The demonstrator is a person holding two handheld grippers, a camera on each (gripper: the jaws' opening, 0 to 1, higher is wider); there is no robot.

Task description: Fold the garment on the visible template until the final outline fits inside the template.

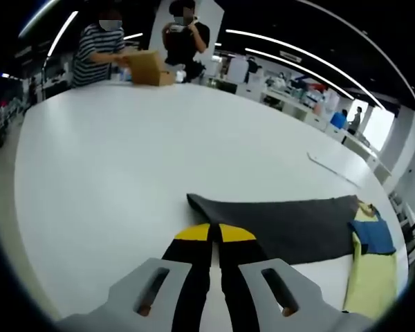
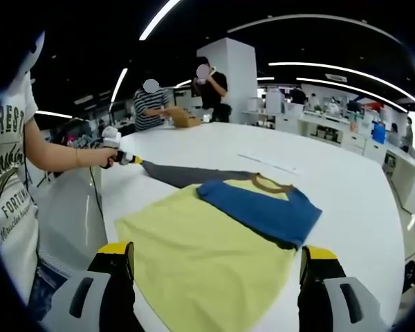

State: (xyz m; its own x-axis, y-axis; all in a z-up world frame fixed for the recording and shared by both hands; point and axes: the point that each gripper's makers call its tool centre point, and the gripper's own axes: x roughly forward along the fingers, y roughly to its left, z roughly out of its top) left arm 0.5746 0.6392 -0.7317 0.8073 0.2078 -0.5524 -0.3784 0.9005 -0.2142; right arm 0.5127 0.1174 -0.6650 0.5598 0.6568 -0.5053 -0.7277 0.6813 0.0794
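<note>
A T-shirt lies spread on the white table (image 2: 373, 200): a yellow body (image 2: 200, 256), a blue part (image 2: 263, 211), a brown collar (image 2: 271, 185) and a grey sleeve (image 2: 194, 175) pulled out straight to the left. My left gripper (image 2: 126, 158) is shut on the tip of that grey sleeve (image 1: 283, 225), with its yellow-tipped jaws (image 1: 215, 232) pressed together at the cloth's edge. My right gripper (image 2: 216, 254) is open, its jaws standing wide apart over the near edge of the yellow body.
A person in a white printed T-shirt (image 2: 10, 180) stands at the left, the arm reaching to the left gripper. Two people stand at the table's far end by a cardboard box (image 1: 149, 68). A thin white strip (image 1: 335, 169) lies on the table beyond the shirt.
</note>
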